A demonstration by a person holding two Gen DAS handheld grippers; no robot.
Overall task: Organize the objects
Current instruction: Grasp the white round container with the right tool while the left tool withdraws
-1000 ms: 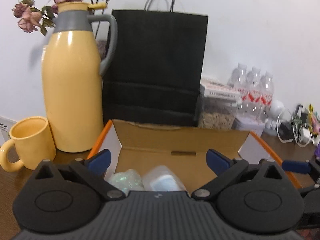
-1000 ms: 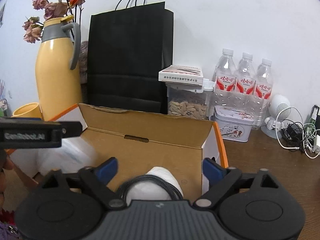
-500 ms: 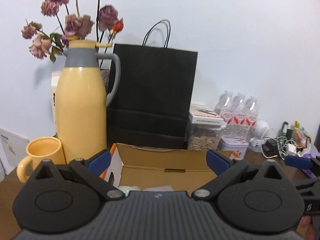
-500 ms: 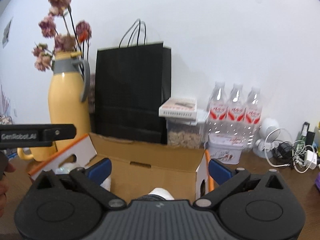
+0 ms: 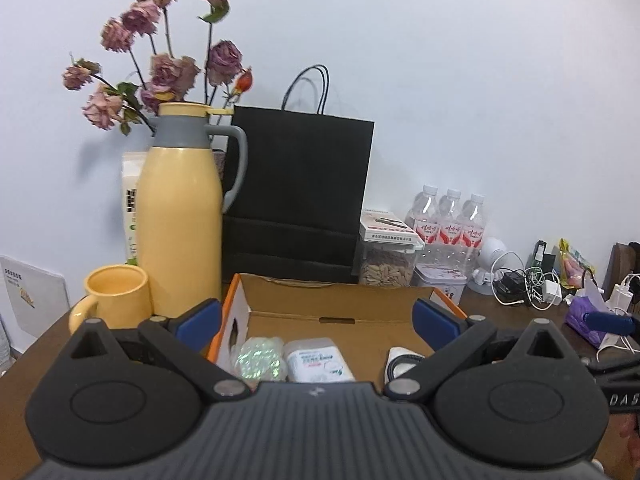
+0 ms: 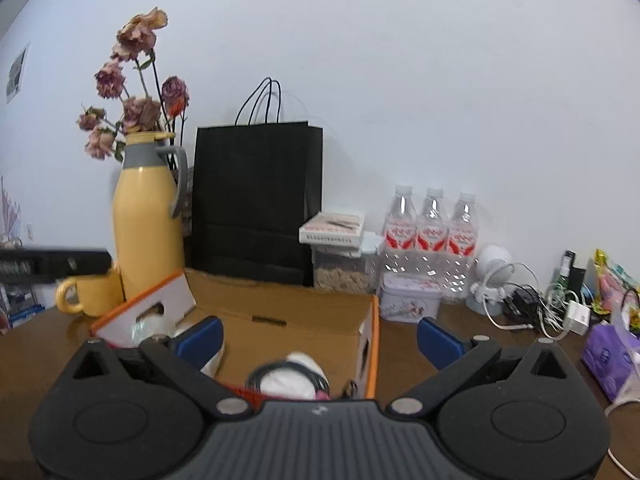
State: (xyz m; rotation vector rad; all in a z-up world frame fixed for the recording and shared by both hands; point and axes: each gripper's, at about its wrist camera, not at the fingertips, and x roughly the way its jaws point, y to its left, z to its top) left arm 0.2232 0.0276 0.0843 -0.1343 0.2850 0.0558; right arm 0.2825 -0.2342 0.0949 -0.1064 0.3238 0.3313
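1. At your far left, a yellow mug (image 5: 114,296) stands on the brown table (image 6: 472,344), just beside a tall yellow thermos jug (image 5: 180,216) with dried roses (image 5: 160,60) behind it.
2. Your left gripper (image 5: 316,318) has its blue-padded fingers spread wide and holds nothing. It hangs over the near edge of the open cardboard box (image 5: 340,312).
3. The box sits mid-table in front of a black paper bag (image 5: 300,196). Its orange-edged flaps are open.
4. Inside, from the left: a shiny iridescent bundle (image 5: 258,362), touching a soft pack of wipes (image 5: 318,360), and, apart to the right, a white device wound with black cable (image 6: 292,374).
5. Judged by looks, the bundle and wipes are light and squashy, so take them across the middle with a gentle squeeze. The film may be slippery.
6. The white device seems rigid. Grip its body, not the cable, which could slide or unwind.
7. The box is light, thin card. Its walls would bend, so pinch a side wall low down, not a flap.
8. Your right gripper (image 6: 320,342) is also spread wide and empty, above the box's right end.
9. Further right stand three water bottles (image 6: 434,236), a small tin (image 6: 410,300) and a tangle of chargers (image 6: 536,304). At the far right lies a purple tissue pack (image 6: 608,356).
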